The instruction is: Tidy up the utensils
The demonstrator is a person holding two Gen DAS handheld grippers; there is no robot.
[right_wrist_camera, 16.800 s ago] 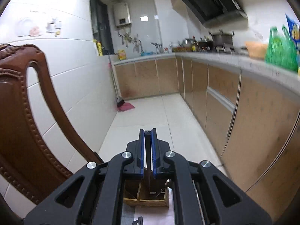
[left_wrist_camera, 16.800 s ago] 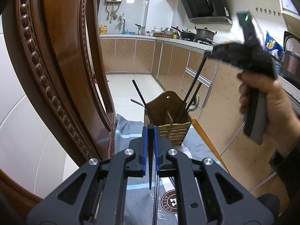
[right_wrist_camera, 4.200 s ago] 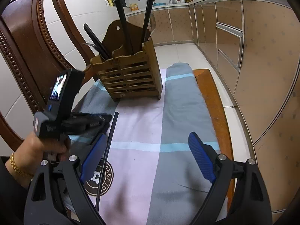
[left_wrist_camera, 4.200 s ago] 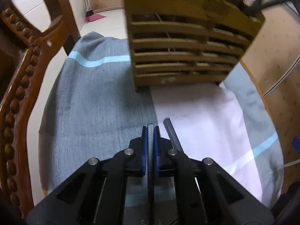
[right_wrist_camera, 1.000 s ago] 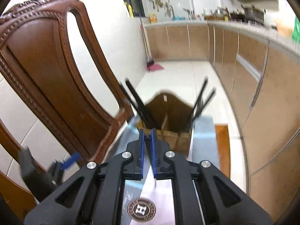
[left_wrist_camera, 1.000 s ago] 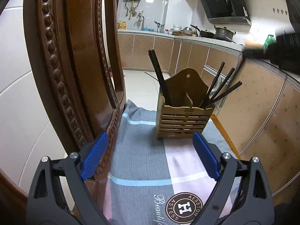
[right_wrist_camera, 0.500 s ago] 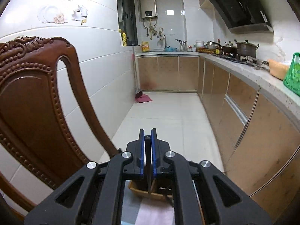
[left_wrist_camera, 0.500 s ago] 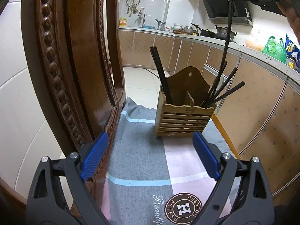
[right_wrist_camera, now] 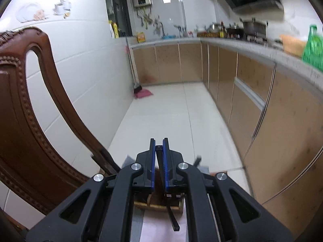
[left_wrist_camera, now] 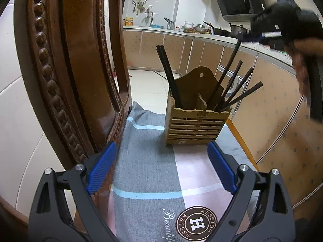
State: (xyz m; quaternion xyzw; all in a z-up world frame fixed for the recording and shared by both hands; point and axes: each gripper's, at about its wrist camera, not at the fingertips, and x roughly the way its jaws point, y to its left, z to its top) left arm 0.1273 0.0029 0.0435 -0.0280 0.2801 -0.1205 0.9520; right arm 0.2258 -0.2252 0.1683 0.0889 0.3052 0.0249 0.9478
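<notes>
We are seeing wooden chair (left_wrist_camera: pixel 66 64) flanking cloth (left_wrist_camera: pixel 149 173). Utensil holder (left_wrist_camera: pixel 194 124) is standing at cloth's far end. Our left gripper (left_wrist_camera: pixel 161 168) is hovering, jaws wide. Our right gripper (right_wrist_camera: pixel 158 167), above holder, is pinching dark chopstick (right_wrist_camera: pixel 161 173).

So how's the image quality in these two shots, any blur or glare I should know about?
Left wrist view: sharp on the wooden holder and cloth, but the right tool and hand at upper right are motion-blurred; fisheye bends the chair back. Right wrist view: the counter and green bag smear at right, with mild glare on the wall tiles.
</notes>
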